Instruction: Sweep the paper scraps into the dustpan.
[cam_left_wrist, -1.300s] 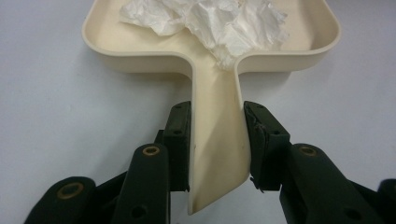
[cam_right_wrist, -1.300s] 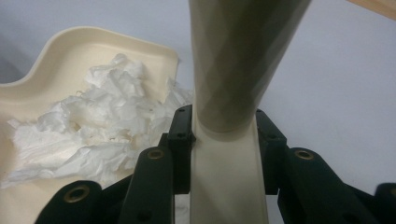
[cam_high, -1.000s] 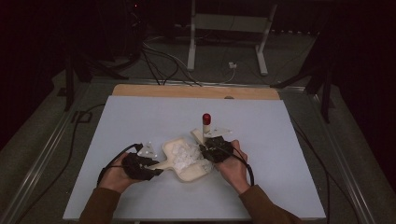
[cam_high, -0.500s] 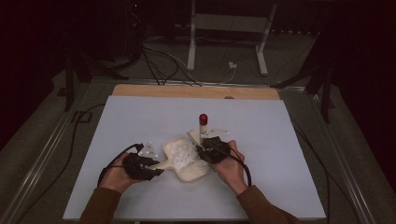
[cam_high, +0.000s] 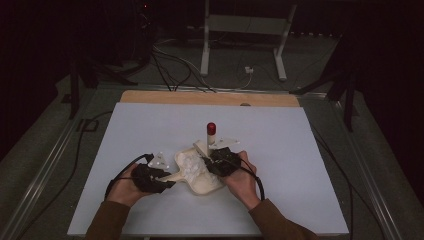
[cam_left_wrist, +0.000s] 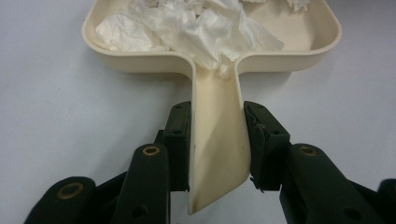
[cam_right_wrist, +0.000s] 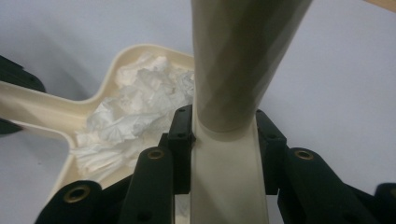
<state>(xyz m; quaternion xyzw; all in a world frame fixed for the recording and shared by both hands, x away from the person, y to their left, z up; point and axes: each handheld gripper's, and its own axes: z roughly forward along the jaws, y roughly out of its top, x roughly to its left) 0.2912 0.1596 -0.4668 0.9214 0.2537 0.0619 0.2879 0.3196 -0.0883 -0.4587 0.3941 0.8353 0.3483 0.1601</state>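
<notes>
Cream plastic dustpan (cam_high: 202, 180) sits on the white table (cam_high: 300, 165), near the front, with crumpled white paper (cam_left_wrist: 201, 28) inside it. The left gripper (cam_left_wrist: 217, 140) squeezes the dustpan's handle between its two black jaws. The right gripper (cam_right_wrist: 224, 140) holds tight to a cream brush (cam_right_wrist: 233, 70) with a red tip, right over the dustpan

My right gripper (cam_right_wrist: 224, 140) has its black jaws closed on a cream handle (cam_right_wrist: 233, 70), one jaw pressed to each side, and the handle runs up and out of the top of my view. Beyond on the left, a cream dustpan (cam_right_wrist: 122, 58) lies on the pale surface (cam_right_wrist: 336, 79), full of crumpled white paper (cam_right_wrist: 135, 116). Its own handle stretches away to the left edge.
</notes>
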